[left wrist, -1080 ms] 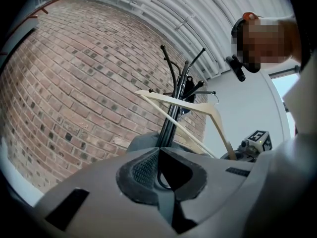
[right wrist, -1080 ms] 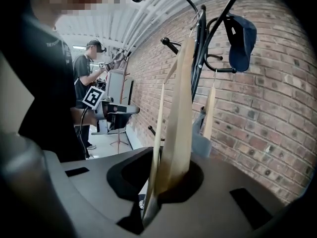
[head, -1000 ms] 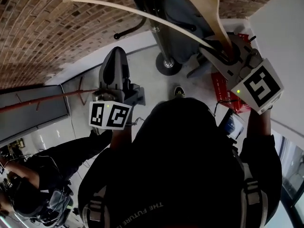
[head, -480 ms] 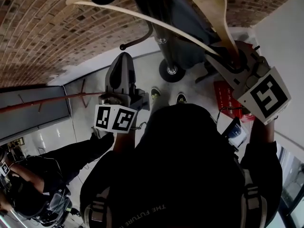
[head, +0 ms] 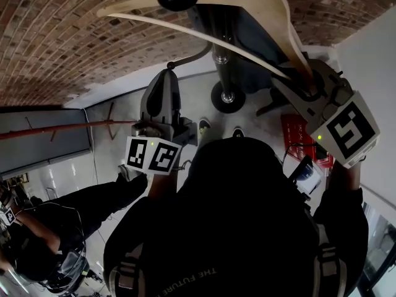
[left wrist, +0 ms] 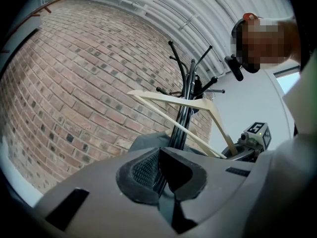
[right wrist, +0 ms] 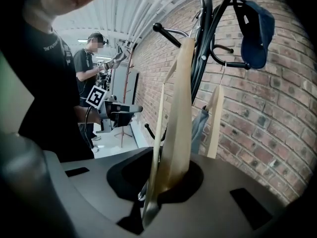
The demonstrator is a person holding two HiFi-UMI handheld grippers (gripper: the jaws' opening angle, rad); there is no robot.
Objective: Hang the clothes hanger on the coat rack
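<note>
One big brick wall (head: 62, 36) stands behind everything. In front of it is the tall black coat rack (head: 221, 48), with its pegs sticking out at the top.

The wooden clothes hanger (head: 279, 14) is lifted up right by the rack. From the head view its long thin bar lies across the pole. I cannot see its hook, and I cannot tell if it is on a peg. I think the job is not done yet. The hook must go over a peg, and then the gripper must let go.

The right gripper (right wrist: 166, 182) is squeezed tight on one end of the hanger. The left gripper (left wrist: 159, 158) is closed with nothing in it. It points at the rack from nearby and does not touch the hanger.

A second wooden hanger (right wrist: 215, 123) already hangs on the rack, below a blue cap (right wrist: 253, 29).

The only words I can read are "THE FUTURE", printed small on the person's black shirt (head: 235, 228). The grippers' cubes have black and white squares on them, but no words.
</note>
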